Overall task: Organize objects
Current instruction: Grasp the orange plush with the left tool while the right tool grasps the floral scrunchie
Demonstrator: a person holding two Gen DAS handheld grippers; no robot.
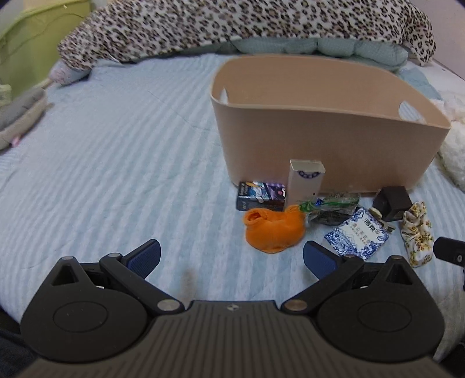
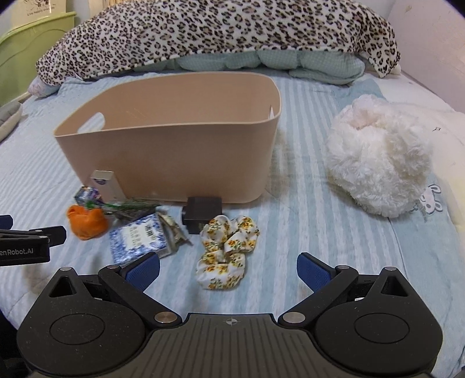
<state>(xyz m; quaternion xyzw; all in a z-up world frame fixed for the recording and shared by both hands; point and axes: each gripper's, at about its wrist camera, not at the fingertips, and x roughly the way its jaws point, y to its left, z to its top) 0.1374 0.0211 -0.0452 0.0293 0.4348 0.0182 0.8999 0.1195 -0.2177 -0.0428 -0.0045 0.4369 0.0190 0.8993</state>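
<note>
A beige bin (image 1: 319, 145) (image 2: 174, 157) stands on the striped bed. Small items lie in front of it: an orange cloth (image 1: 273, 229) (image 2: 87, 222), a dark purple box (image 1: 260, 194), an upright white box (image 1: 305, 181) (image 2: 106, 183), a green packet (image 1: 331, 209), a blue-white packet (image 1: 357, 235) (image 2: 139, 235), a black box (image 1: 392, 202) (image 2: 202, 212) and a floral scrunchie (image 1: 417, 232) (image 2: 226, 250). My left gripper (image 1: 232, 258) is open and empty, just short of the orange cloth. My right gripper (image 2: 228, 270) is open and empty, with the scrunchie between its fingers' line.
A leopard-print blanket (image 1: 232, 26) (image 2: 218, 32) and a teal pillow (image 2: 261, 61) lie behind the bin. A white fluffy cushion (image 2: 377, 162) sits to the right. A green headboard (image 1: 35, 43) and grey cloth (image 1: 20, 113) are at the left edge.
</note>
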